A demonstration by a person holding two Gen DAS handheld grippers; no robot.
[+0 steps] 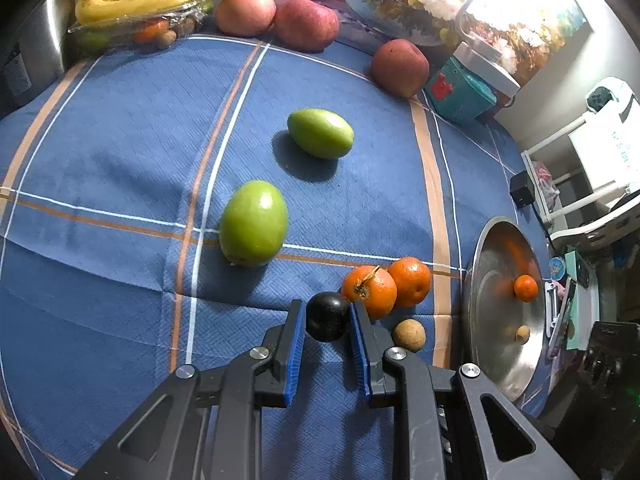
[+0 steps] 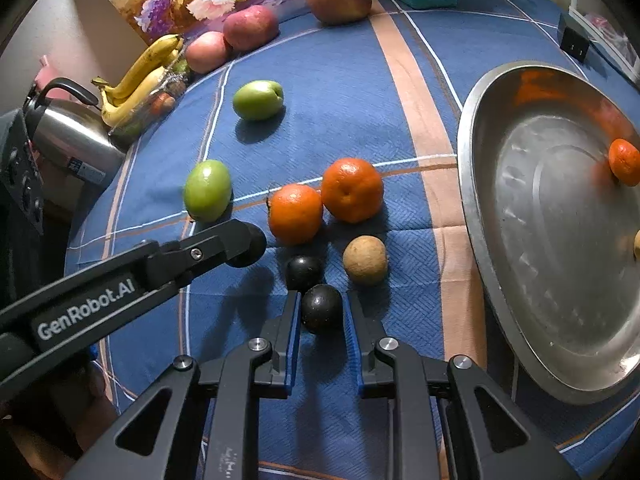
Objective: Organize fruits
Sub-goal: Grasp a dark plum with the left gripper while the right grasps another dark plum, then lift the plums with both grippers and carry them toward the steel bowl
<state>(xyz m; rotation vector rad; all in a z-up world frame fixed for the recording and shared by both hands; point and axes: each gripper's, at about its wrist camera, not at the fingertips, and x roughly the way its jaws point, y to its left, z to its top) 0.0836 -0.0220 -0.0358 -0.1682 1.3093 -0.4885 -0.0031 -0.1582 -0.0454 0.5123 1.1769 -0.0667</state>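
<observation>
Left gripper [image 1: 326, 309]: I am holding it clamped on a dark fruit [image 1: 326, 317], with the blue pads [image 1: 292, 356] pressing on both sides. In the right wrist view that fruit is sitting at the tip of the left arm, above the blue cloth [image 2: 360, 80].

Right gripper [image 2: 322, 300]: its fingers are closing on a second dark fruit [image 2: 322, 309], pads against either side. A third dark fruit [image 2: 305, 272] is lying just ahead of the left fingertip, and a brown fruit [image 2: 365, 260] is lying ahead and to the right.

Two oranges [image 2: 295, 213] are touching each other farther ahead. Two green fruits [image 2: 207, 190] are lying ahead-left, well apart.

The metal pan [image 2: 472, 200] is sitting to the right, holding a small orange [image 2: 624, 162].
</observation>
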